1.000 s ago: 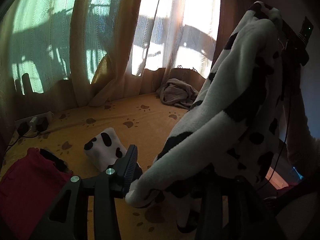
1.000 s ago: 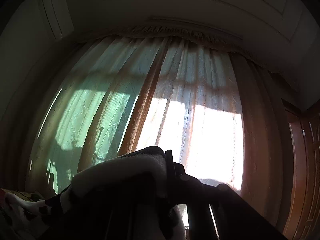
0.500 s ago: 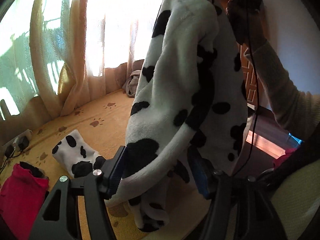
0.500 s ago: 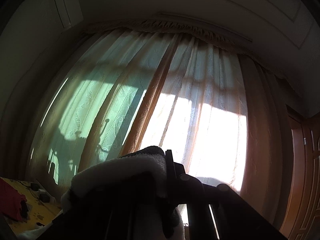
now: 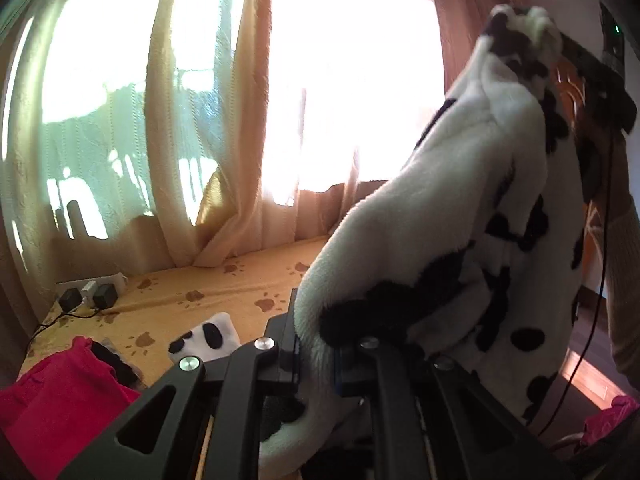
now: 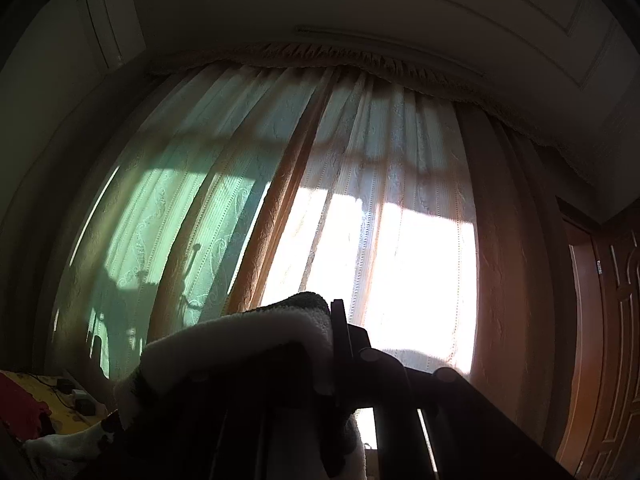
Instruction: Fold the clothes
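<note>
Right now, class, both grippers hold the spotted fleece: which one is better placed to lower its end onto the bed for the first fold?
Left. The left gripper clamps the fleece low, near the bed. The right gripper pinches its top edge high against the curtains.

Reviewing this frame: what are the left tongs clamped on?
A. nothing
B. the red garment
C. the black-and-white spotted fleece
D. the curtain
C: the left tongs pinch the lower edge of the spotted fleece, whose top is held by the right tongs.
</note>
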